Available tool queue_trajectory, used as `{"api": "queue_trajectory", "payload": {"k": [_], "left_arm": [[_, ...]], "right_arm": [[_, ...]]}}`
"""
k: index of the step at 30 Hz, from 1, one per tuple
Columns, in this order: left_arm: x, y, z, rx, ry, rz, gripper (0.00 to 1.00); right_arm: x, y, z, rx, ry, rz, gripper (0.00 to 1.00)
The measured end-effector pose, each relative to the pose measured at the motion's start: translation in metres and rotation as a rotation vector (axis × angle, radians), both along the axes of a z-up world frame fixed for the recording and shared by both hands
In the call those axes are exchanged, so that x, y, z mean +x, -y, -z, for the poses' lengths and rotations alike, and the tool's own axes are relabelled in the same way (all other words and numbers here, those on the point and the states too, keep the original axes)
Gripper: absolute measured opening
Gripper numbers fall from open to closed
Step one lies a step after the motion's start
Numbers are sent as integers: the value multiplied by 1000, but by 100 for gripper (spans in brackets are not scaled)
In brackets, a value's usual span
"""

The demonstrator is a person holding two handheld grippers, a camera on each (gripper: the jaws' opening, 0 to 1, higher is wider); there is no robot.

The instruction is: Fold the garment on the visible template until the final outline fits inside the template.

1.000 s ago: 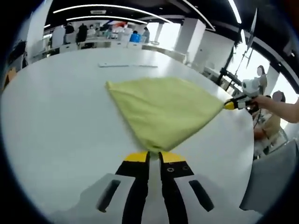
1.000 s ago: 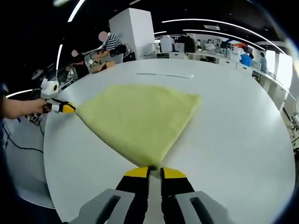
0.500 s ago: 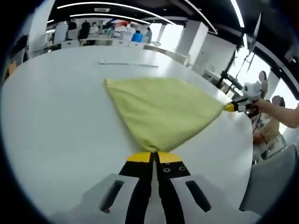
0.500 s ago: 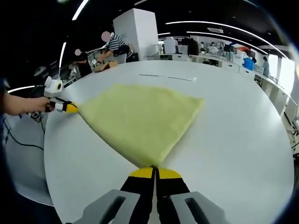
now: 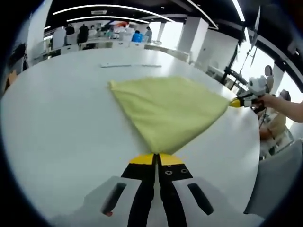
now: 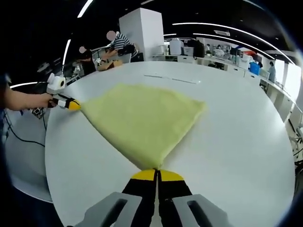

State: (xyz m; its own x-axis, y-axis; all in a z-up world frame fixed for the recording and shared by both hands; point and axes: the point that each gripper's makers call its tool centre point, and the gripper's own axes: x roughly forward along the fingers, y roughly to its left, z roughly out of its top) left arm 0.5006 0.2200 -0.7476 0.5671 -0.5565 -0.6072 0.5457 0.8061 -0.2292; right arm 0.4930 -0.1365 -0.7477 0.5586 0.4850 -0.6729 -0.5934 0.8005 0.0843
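Observation:
A yellow garment (image 5: 165,109) lies spread flat on a white round table (image 5: 61,127). In the left gripper view my left gripper (image 5: 156,156) is shut on the garment's near corner. My right gripper (image 5: 235,102) comes in from the right, shut on the garment's right corner. In the right gripper view the garment (image 6: 142,118) fans out ahead, with my right gripper (image 6: 156,171) shut on its near corner. My left gripper (image 6: 72,104) holds the garment's left corner. Thin template lines (image 5: 130,65) mark the table beyond the garment.
The table's edge (image 6: 52,184) curves close on the left of the right gripper view. A person's hand (image 6: 23,100) holds the far gripper. People sit at desks (image 6: 106,49) behind the table, beside a white pillar (image 6: 142,30).
Both grippers' jaws, slightly apart a second ago, have closed on the garment's corners. The garment has hardly moved.

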Motion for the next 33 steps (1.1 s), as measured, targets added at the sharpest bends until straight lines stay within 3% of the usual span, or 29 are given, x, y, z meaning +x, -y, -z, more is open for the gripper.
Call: {"api": "queue_trajectory", "payload": {"k": [33], "left_arm": [[-24,2,3,41,-4,55,0]], "right_arm": [[-28,3,3,-4,-46,1,0]]}}
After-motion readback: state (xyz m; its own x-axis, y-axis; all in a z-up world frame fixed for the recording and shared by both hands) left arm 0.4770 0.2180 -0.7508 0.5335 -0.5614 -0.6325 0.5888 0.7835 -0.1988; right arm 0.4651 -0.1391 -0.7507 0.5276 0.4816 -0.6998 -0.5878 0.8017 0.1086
